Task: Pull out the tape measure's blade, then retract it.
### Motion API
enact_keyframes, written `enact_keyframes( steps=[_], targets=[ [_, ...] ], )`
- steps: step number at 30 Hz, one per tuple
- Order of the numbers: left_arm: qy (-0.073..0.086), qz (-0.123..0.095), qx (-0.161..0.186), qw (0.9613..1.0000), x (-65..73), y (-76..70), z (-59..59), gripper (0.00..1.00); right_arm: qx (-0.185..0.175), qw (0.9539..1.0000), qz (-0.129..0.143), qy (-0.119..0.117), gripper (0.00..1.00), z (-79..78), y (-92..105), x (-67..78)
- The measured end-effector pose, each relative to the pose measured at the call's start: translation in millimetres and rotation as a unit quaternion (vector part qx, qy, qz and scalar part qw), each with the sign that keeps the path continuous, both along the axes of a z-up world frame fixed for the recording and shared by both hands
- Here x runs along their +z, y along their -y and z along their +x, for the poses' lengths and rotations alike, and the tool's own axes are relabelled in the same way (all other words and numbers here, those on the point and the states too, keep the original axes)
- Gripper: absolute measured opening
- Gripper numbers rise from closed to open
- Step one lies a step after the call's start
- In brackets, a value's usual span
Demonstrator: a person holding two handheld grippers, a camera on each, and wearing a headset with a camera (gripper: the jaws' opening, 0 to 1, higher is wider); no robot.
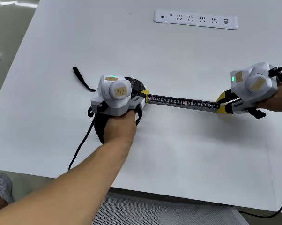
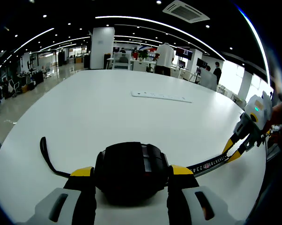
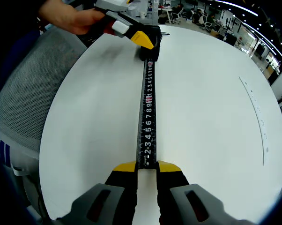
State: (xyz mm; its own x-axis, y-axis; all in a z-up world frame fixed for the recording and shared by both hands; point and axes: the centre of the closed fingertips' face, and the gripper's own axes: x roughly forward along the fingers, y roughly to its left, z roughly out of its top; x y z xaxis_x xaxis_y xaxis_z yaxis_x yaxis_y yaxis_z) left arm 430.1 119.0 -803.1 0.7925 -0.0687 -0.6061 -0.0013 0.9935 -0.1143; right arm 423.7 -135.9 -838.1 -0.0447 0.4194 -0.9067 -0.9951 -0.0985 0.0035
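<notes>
The white table point(image 1: 188, 154) spreads wide under everything, and out on its open middle sits the tape measure. Its case point(image 2: 130, 164) is black, rounded and ribbed across the top. The left gripper point(image 1: 142, 97) is clamped on it, one yellow-tipped jaw pressed to each side. From the case the blade point(image 1: 183, 101) runs out straight and taut, black with white markings, across to the right gripper point(image 3: 147, 167). That gripper's jaws are pinched together on the blade's very tip.

There is plenty of room here. The near table edge runs well below the blade in the head view, with grey mesh point(image 1: 178, 213) beyond it, and bare white surface lies on both sides. A white power strip point(image 1: 196, 19) lies flat at the far side, well apart from the work. A black strap point(image 1: 82, 79) trails off the case on the side away from the blade.

In the right gripper view the blade's white numbers read 2 through 9 climbing away from the jaws, then a red mark. Further figures grow too small to read.
</notes>
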Motion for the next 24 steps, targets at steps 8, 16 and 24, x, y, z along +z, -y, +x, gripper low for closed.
enact_keyframes(
  steps=[8,16,24],
  targets=[
    [0.001,-0.003,-0.002,1.0,-0.5,1.2,-0.1,0.58,0.002,1.0,0.003,-0.002,0.11,-1.1,-6.6,0.6],
    [0.001,-0.005,-0.002,1.0,0.4,1.7,-0.6,0.58,0.001,1.0,0.008,-0.004,0.11,-2.0,-15.4,0.8],
    [0.0,-0.007,-0.002,1.0,-0.4,1.0,0.2,0.58,0.0,0.9999,0.015,-0.005,0.11,-2.9,-26.0,1.3]
  ],
)
